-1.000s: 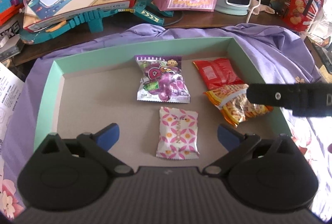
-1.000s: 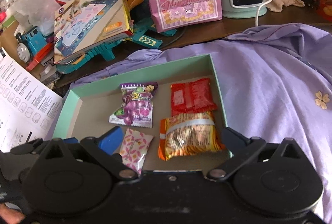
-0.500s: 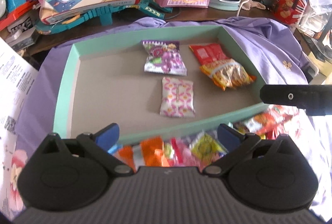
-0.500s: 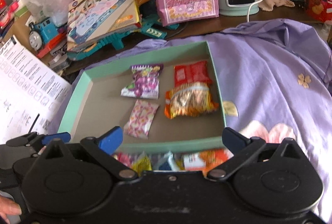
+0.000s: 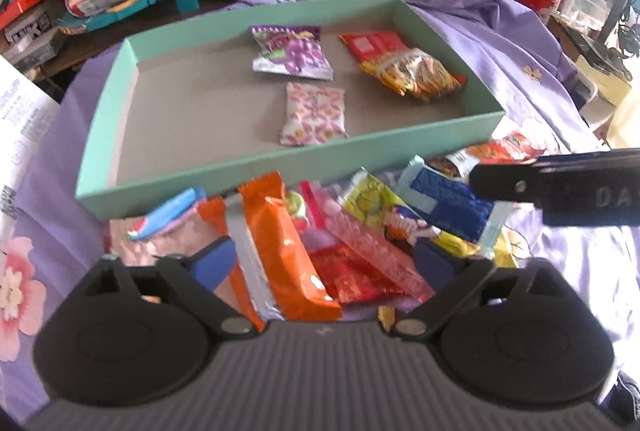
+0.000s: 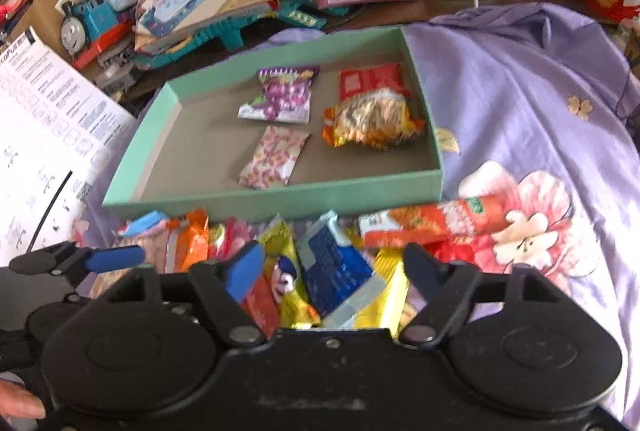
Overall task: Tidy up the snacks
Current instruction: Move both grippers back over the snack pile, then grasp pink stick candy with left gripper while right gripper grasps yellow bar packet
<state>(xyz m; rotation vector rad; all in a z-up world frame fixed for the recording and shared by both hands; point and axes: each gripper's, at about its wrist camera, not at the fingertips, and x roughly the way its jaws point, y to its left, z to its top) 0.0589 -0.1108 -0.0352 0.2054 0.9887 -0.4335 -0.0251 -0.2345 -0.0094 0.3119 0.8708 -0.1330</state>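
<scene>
Grippers are both hanging spread wide over the snack pile (image 5: 360,231) lying against the near wall of the green tray (image 5: 280,163): left gripper (image 5: 324,259), right gripper (image 6: 332,267). Four packets are sitting toward the tray's far right, leaving its left half bare.

The red packet (image 6: 370,82) lies half hidden under the orange noodle packet (image 6: 372,121).

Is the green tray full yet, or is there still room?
Partly filled. The green tray holds four packets, grouped toward its far right; the left half of its floor is bare. The loose snack pile lies outside, against its near wall.
</scene>
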